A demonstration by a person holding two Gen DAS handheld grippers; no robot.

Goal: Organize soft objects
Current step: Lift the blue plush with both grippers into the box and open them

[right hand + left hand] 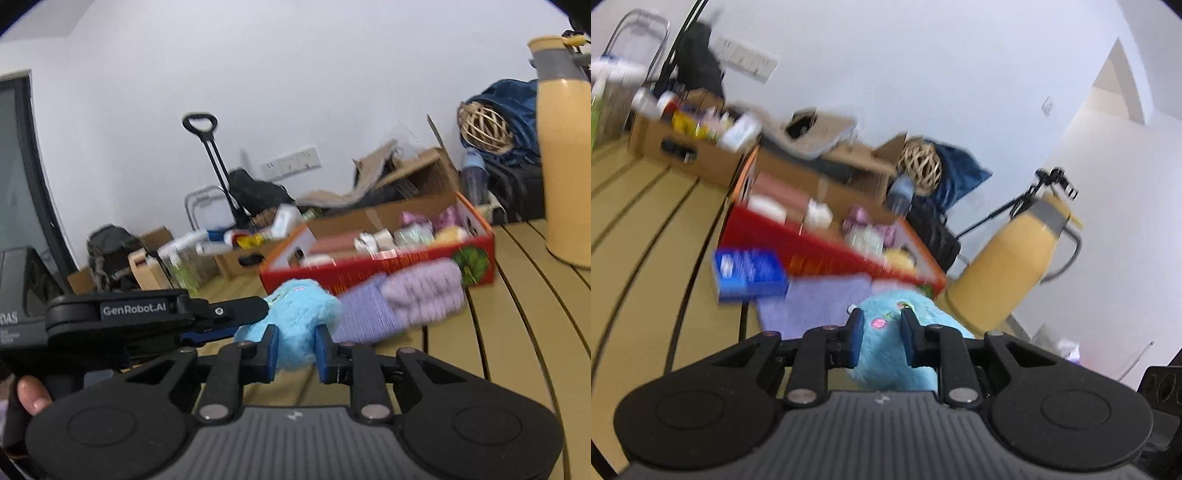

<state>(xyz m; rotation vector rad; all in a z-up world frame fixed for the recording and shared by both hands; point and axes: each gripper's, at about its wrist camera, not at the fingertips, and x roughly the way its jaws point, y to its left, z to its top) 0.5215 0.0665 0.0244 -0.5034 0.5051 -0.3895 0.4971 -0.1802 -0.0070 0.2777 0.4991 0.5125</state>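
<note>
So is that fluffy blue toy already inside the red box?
No, the blue plush toy is outside the red box, pinched between both grippers above the table.

light: bright, even, soft shadows | blur: motion-smeared background, both views | edges: fisheye curvature, dark corners

Light-blue plush toy (295,317), pink-spotted

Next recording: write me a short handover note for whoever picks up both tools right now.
Left tool: shut on the blue plush toy.
Right tool: also shut on the blue plush toy, which both tools hold above the wooden table.
The purple fuzzy item lies on the table in front of the red box, which already holds several small things.
Left to do: place the toy, likely in the box, then deal with the purple item.
</note>
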